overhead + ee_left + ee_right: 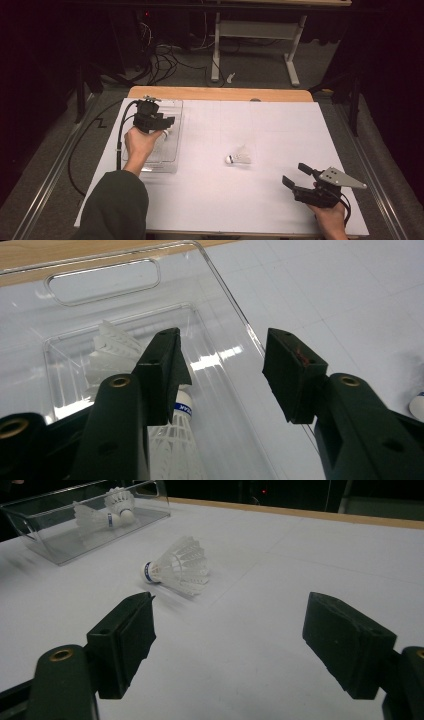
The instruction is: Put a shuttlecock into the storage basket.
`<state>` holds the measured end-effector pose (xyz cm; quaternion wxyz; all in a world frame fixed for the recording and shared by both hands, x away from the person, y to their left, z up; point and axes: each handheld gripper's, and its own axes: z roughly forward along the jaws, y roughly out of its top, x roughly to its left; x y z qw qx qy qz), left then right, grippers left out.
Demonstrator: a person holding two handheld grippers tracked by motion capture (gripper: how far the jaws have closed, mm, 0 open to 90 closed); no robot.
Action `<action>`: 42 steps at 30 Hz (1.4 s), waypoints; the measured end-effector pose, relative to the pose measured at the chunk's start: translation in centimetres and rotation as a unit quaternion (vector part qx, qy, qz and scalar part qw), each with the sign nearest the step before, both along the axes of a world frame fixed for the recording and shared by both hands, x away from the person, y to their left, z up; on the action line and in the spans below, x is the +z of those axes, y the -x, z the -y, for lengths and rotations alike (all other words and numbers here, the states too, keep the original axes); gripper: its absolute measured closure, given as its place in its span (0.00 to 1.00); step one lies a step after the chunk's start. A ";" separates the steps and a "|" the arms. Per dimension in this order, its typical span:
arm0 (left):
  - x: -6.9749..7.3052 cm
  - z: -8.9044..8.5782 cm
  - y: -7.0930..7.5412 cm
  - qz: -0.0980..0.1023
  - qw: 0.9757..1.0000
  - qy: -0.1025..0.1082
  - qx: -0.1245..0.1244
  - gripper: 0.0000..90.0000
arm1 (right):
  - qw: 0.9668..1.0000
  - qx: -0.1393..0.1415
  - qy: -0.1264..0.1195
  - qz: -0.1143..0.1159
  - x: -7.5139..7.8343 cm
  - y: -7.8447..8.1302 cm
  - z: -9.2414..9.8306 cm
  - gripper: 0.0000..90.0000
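White desk (280, 130): left gripper (220, 370) gapes empty over the far-left clear tray (172, 107) holding shuttlecocks (107, 510), right gripper (227, 640) spread, apparently lining up the loose shuttlecock (239, 157) mid-desk.

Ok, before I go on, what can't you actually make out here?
- High view: contents of the clear tray, hidden by the left tongs and hand.
- Left gripper view: lower shuttlecock, cut off by the bottom edge and one jaw.
- Shuttlecock on the table: band lettering too small.

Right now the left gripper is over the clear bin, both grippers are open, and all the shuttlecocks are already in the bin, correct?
Not all. One shuttlecock lies on the white table, outside the clear bin, as the right gripper view shows. The rest holds.
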<state>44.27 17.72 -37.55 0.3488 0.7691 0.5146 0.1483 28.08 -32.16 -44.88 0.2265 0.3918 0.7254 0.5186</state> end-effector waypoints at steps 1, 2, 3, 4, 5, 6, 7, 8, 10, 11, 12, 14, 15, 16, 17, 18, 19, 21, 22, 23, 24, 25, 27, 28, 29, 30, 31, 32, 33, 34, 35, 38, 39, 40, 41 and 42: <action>0.0 -0.1 0.1 0.000 1.000 0.000 0.000 0.55 | 1.000 0.000 0.000 0.000 0.0 0.0 0.0 0.24; 0.0 -0.1 0.1 0.001 1.000 -0.001 0.001 0.55 | 1.000 0.000 0.000 0.000 0.0 0.0 0.0 0.24; 0.0 -0.2 0.2 0.003 1.000 0.002 0.002 0.55 | 1.000 0.000 0.000 0.000 0.0 0.0 0.0 0.24; 0.0 -0.3 0.3 0.004 1.000 0.004 0.003 0.55 | 1.000 0.000 0.000 0.000 0.0 0.0 0.0 0.24; 0.0 -0.4 0.4 0.005 1.000 0.005 0.005 0.55 | 1.000 0.000 0.000 0.000 0.0 0.0 0.0 0.24; 0.0 -0.5 0.5 0.003 1.000 0.005 0.005 0.55 | 1.000 0.000 0.000 0.000 0.0 0.0 0.0 0.24; -0.1 -0.6 0.5 0.003 1.000 0.004 0.006 0.55 | 1.000 0.000 0.000 0.000 0.0 0.0 0.0 0.24; -0.1 -0.8 0.6 0.003 1.000 0.003 0.007 0.55 | 1.000 0.000 0.000 0.000 0.0 0.0 0.0 0.24; -0.2 -1.0 0.8 0.005 1.000 0.007 0.011 0.55 | 1.000 0.000 0.000 0.000 0.0 0.0 0.0 0.24; -0.1 -1.1 0.9 0.008 1.000 0.007 0.011 0.55 | 1.000 0.000 0.000 0.000 0.0 0.0 0.0 0.24; -0.1 -1.1 1.0 0.011 1.000 0.005 0.013 0.54 | 1.000 -0.001 0.000 0.000 0.0 0.0 0.0 0.24; 0.0 -1.2 1.3 0.017 1.000 0.004 0.013 0.52 | 1.000 0.000 0.000 0.000 0.0 0.0 0.0 0.24; 0.1 -1.2 1.5 0.019 1.000 0.004 0.014 0.51 | 1.000 0.000 0.000 0.000 0.0 0.0 0.0 0.24; 0.1 -1.2 1.6 0.022 1.000 0.004 0.014 0.50 | 1.000 0.000 0.000 0.000 0.0 0.0 0.0 0.24; 0.3 -1.2 1.8 0.023 1.000 0.004 0.014 0.49 | 1.000 -0.001 0.001 0.001 0.0 0.0 0.0 0.24; 0.3 -1.2 1.8 0.023 1.000 0.004 0.014 0.49 | 1.000 -0.001 0.001 0.001 0.0 0.0 0.0 0.24; 0.4 -1.2 1.9 0.026 1.000 0.004 0.011 0.49 | 1.000 -0.001 0.001 0.002 0.0 0.0 0.0 0.24; 0.5 -1.2 2.2 0.029 1.000 0.003 0.009 0.48 | 1.000 0.000 0.001 0.001 0.0 0.0 0.0 0.24; 0.6 -1.1 2.3 0.030 1.000 0.002 0.007 0.49 | 1.000 0.000 0.001 0.001 0.0 0.0 0.0 0.24; 0.6 -1.0 2.4 0.031 1.000 0.001 0.005 0.49 | 1.000 0.000 0.001 0.002 0.0 0.0 0.0 0.24; 0.7 -1.0 2.5 0.032 0.999 0.001 0.003 0.49 | 1.000 0.000 0.001 0.002 0.0 0.0 -0.1 0.24; 0.6 -0.9 2.7 0.034 0.999 0.003 0.001 0.49 | 1.000 0.000 0.001 0.001 0.0 0.0 -0.1 0.24; 0.5 -0.9 2.9 0.035 0.999 0.007 0.000 0.49 | 1.000 0.000 0.000 0.001 0.0 0.0 0.0 0.24; 0.5 -0.9 3.0 0.036 0.999 0.009 -0.001 0.49 | 1.000 0.000 0.000 0.001 0.0 0.0 0.0 0.24; 0.5 -1.0 3.1 0.036 0.999 0.010 -0.001 0.48 | 1.000 0.000 0.001 0.002 0.0 0.0 0.0 0.24; 0.5 -1.0 3.2 0.036 0.999 0.011 -0.001 0.48 | 1.000 0.000 0.001 0.002 0.0 0.0 0.0 0.24; 0.4 -1.1 3.3 0.037 0.999 0.012 -0.001 0.48 | 1.000 0.000 0.000 0.002 0.0 0.0 0.0 0.24; 0.4 -1.1 3.3 0.037 0.999 0.013 -0.002 0.48 | 1.000 0.000 0.000 0.002 0.0 0.0 0.0 0.24; 0.4 -1.1 3.4 0.036 0.999 0.015 -0.002 0.48 | 1.000 0.000 0.001 0.002 0.0 0.0 0.0 0.24; 0.3 -1.2 3.5 0.036 0.999 0.018 -0.003 0.48 | 1.000 0.000 0.001 0.002 0.0 0.0 0.0 0.24; 0.3 -1.2 3.6 0.035 0.999 0.019 -0.005 0.48 | 1.000 0.000 0.001 0.002 0.0 0.0 0.0 0.24; 0.2 -1.3 3.8 0.036 0.999 0.021 -0.005 0.47 | 1.000 -0.001 0.000 0.001 0.0 0.0 0.0 0.24; 0.2 -1.3 3.9 0.036 0.999 0.022 -0.005 0.47 | 1.000 -0.001 0.001 0.002 0.0 0.0 -0.1 0.24; 0.2 -1.3 4.0 0.036 0.999 0.023 -0.005 0.47 | 1.000 -0.001 0.001 0.002 0.0 0.0 -0.1 0.24; 0.1 -1.4 4.1 0.039 0.999 0.025 -0.005 0.47 | 1.000 0.000 0.001 0.002 0.0 0.0 0.0 0.24; 0.1 -1.4 4.1 0.039 0.999 0.025 -0.005 0.47 | 1.000 0.000 0.001 0.002 0.0 0.0 0.0 0.24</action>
